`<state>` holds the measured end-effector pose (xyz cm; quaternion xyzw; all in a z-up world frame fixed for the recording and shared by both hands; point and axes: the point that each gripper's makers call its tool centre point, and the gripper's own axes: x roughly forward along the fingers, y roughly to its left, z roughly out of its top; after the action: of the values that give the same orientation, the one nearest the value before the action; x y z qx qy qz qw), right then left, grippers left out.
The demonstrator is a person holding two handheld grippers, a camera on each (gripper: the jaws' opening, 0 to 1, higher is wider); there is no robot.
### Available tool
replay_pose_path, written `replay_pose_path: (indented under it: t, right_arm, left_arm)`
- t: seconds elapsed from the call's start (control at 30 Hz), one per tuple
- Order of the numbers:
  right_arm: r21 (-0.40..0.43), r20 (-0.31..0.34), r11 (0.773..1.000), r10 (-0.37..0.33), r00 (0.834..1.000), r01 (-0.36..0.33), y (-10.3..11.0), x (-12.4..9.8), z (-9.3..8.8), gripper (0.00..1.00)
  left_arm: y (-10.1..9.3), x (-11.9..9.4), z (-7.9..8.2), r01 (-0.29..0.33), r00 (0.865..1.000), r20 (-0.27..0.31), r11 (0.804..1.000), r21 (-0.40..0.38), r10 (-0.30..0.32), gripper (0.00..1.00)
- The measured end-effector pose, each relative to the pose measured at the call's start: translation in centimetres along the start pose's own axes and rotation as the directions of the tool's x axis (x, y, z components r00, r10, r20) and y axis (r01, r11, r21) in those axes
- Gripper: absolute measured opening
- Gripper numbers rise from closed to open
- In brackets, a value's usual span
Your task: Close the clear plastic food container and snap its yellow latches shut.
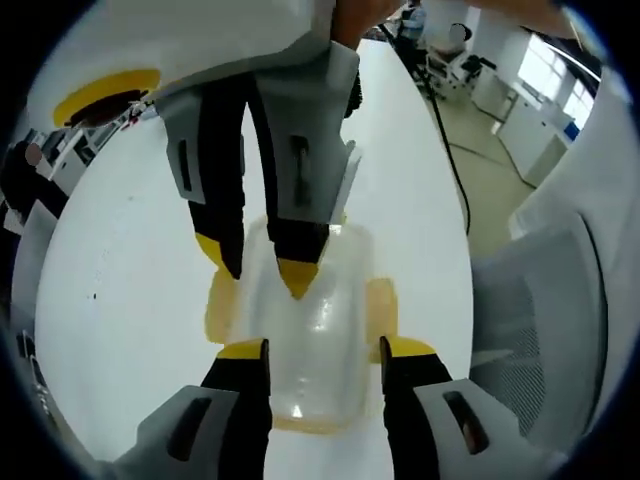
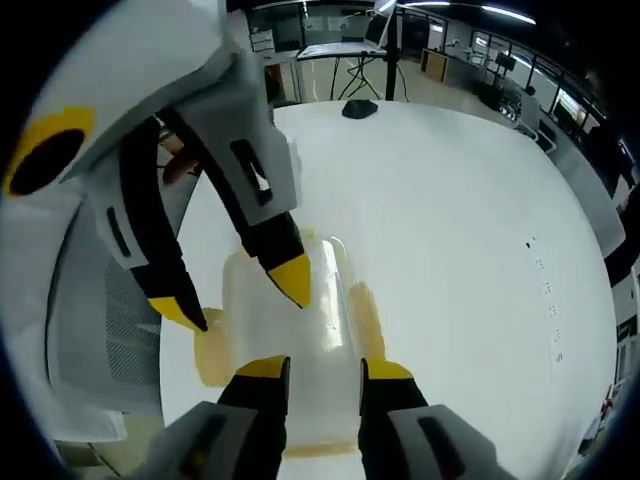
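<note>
A clear plastic container (image 1: 318,335) with its lid on lies on the white table (image 1: 130,290). Yellow latches (image 1: 220,305) stick out at its sides and ends. My left gripper (image 1: 325,350) is open, and its yellow-tipped jaws straddle the container's near end. The right gripper (image 1: 260,268) comes down from the top, open, with one fingertip (image 1: 297,280) on the lid. In the right gripper view the container (image 2: 300,330) lies under my right gripper (image 2: 325,370), whose jaws are apart over its near end. The left gripper (image 2: 240,296) reaches in from the upper left.
A grey mesh chair (image 1: 545,300) stands close to the table edge beside the container, seen also as the chair (image 2: 115,320). A small dark object (image 2: 360,108) lies at the table's far end. Desks and office furniture (image 1: 480,70) stand beyond.
</note>
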<state>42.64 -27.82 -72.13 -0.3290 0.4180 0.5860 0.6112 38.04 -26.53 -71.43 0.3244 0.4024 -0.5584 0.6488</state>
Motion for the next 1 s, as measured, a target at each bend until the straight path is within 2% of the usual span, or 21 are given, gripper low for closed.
replay_pose_path:
  t: [0.43, 0.57, 0.6, 0.7, 1.0]
  right_arm:
    - [-0.001, -0.008, 1.000, 0.013, 1.000, -0.013, -0.7, 0.4, 0.1, 0.28]
    - [0.005, -0.010, 1.000, 0.028, 1.000, -0.028, -0.6, 0.4, 0.2, 0.29]
    - [0.005, -0.012, 0.999, 0.032, 0.999, -0.032, -0.6, 0.5, 0.1, 0.30]
    - [0.002, -0.024, 0.999, 0.040, 0.999, -0.040, -0.6, 0.8, -0.1, 0.32]
    - [0.003, -0.033, 0.998, 0.070, 0.997, -0.070, -0.6, 1.2, -0.2, 0.36]
  left_arm:
    - [-0.9, 0.6, -0.5, -0.022, 1.000, 0.000, 1.000, 0.002, 0.022, 0.44]
    - [-1.3, 0.9, -1.1, -0.030, 0.999, -0.031, 0.999, 0.029, 0.031, 0.43]
    - [-1.3, 0.9, -0.9, -0.039, 0.999, -0.023, 0.998, 0.048, 0.040, 0.43]
    - [-1.5, 1.0, -0.7, -0.041, 0.999, -0.020, 0.998, 0.038, 0.041, 0.44]
    - [-1.4, 1.5, -0.8, -0.101, 0.994, -0.023, 0.991, 0.087, 0.104, 0.46]
